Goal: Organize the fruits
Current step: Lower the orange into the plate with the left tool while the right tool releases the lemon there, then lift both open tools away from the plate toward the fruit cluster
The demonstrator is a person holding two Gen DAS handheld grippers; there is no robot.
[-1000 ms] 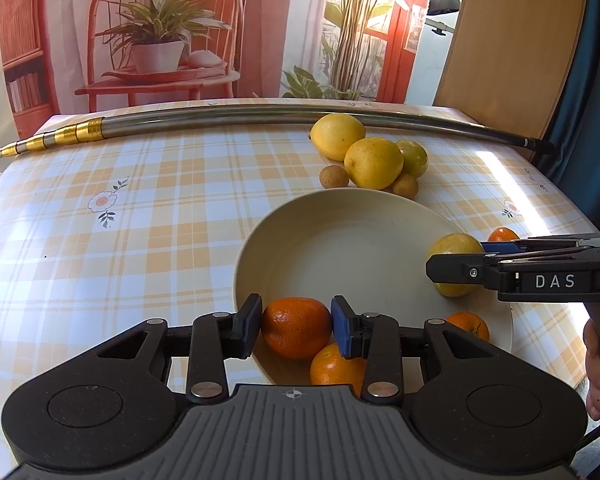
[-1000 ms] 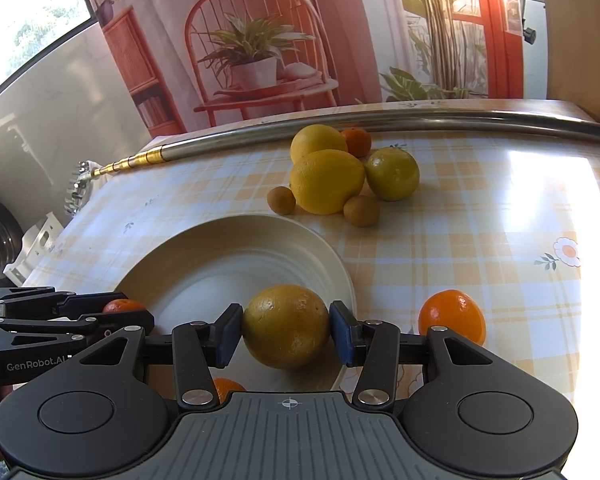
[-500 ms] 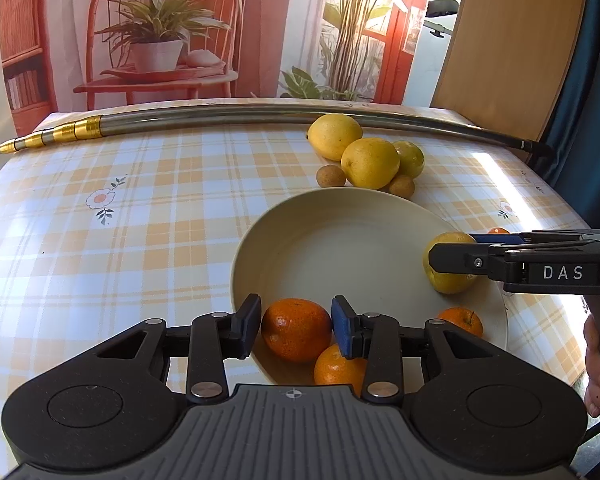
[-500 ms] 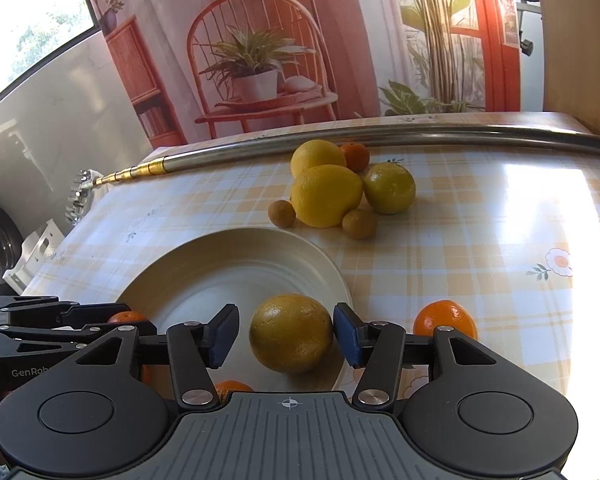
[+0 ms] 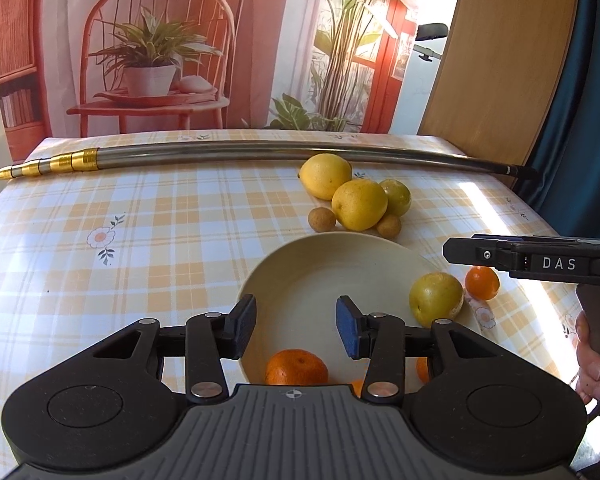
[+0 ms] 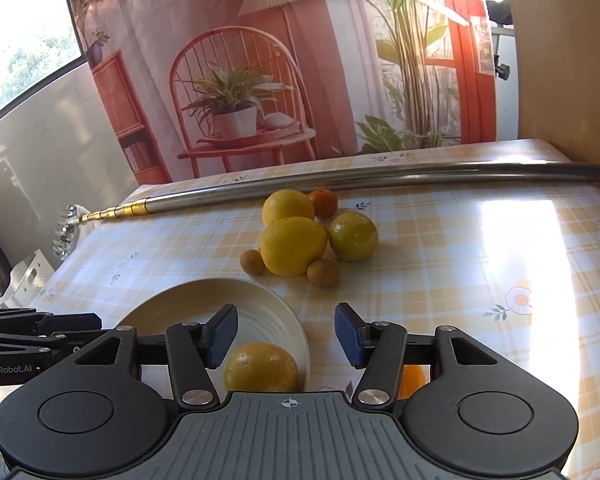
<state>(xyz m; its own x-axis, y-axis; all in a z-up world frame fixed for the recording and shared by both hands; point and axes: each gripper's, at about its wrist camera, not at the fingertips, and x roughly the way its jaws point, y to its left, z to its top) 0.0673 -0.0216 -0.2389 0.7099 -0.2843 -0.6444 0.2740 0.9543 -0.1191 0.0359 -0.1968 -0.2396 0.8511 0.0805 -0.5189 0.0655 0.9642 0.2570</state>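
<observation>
Fruit: I see an orange (image 5: 297, 367) and a lemon (image 6: 261, 367) on the plate (image 5: 324, 264); my left hand-held gripper (image 5: 296, 326) and right hand-held gripper (image 6: 286, 334) gape wide, empty.

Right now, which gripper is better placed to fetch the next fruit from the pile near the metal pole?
Probably the right gripper: open and empty, it faces the fruit pile almost directly. The left gripper, also open, sees the pile off to its right.

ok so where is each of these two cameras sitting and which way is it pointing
Left wrist: on the left gripper, above the cream round plate's near-left edge, facing the far backdrop; its open fingers, the right gripper and a hand show.
Right wrist: on the right gripper, at the plate's right edge, facing likewise; the left gripper enters from the left.
Shared: plate, yellow-green citrus, long metal pole.
</observation>
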